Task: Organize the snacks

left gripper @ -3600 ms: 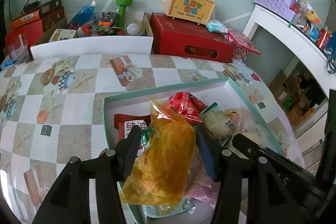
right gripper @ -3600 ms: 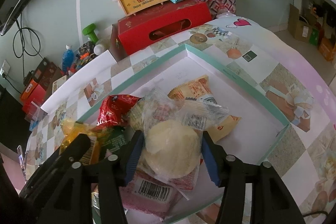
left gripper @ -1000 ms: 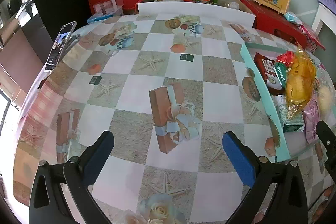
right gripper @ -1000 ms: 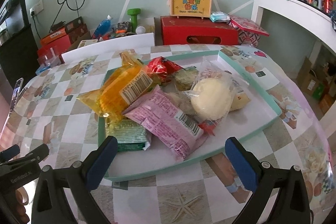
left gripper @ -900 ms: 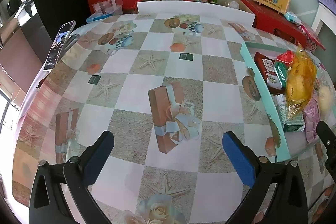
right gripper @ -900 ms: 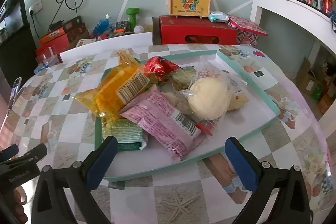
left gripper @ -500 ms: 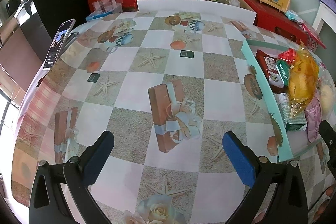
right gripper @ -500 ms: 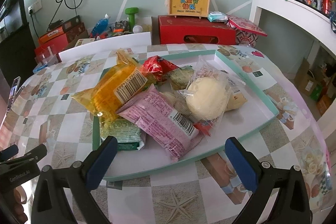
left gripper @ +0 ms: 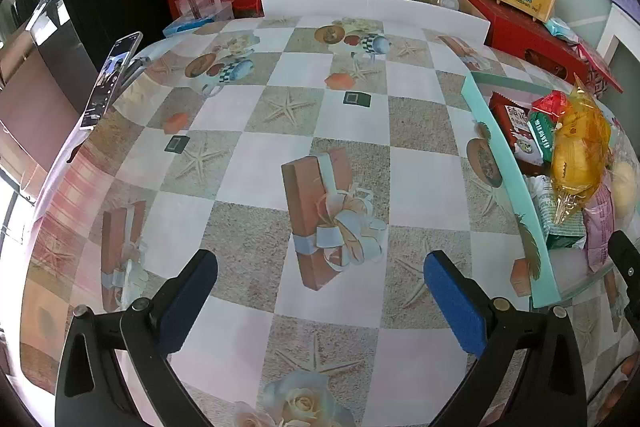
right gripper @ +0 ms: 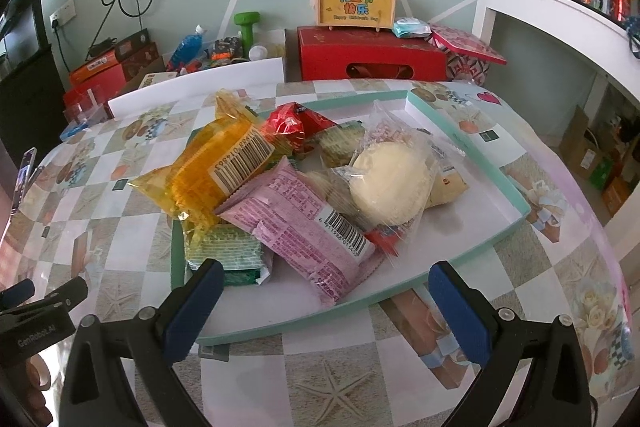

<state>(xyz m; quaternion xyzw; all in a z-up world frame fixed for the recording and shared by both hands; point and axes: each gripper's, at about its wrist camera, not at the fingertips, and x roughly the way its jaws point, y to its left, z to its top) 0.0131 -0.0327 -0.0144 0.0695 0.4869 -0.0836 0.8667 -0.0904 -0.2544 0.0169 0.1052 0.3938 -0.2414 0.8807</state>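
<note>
The left wrist view looks over the bare tablecloth (left gripper: 256,131); the right faces the tray (right gripper: 472,147) closely; both share its snacks.

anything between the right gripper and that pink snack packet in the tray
Only the tray's low near rim lies between the open right gripper and the pink packet. Nothing lies on the packet's near end.

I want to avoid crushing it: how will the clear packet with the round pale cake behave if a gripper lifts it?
The cake packet looks soft, so it probably dents under a firm squeeze. Its glossy loose film may slip and crinkle. It seems light for its size.
</note>
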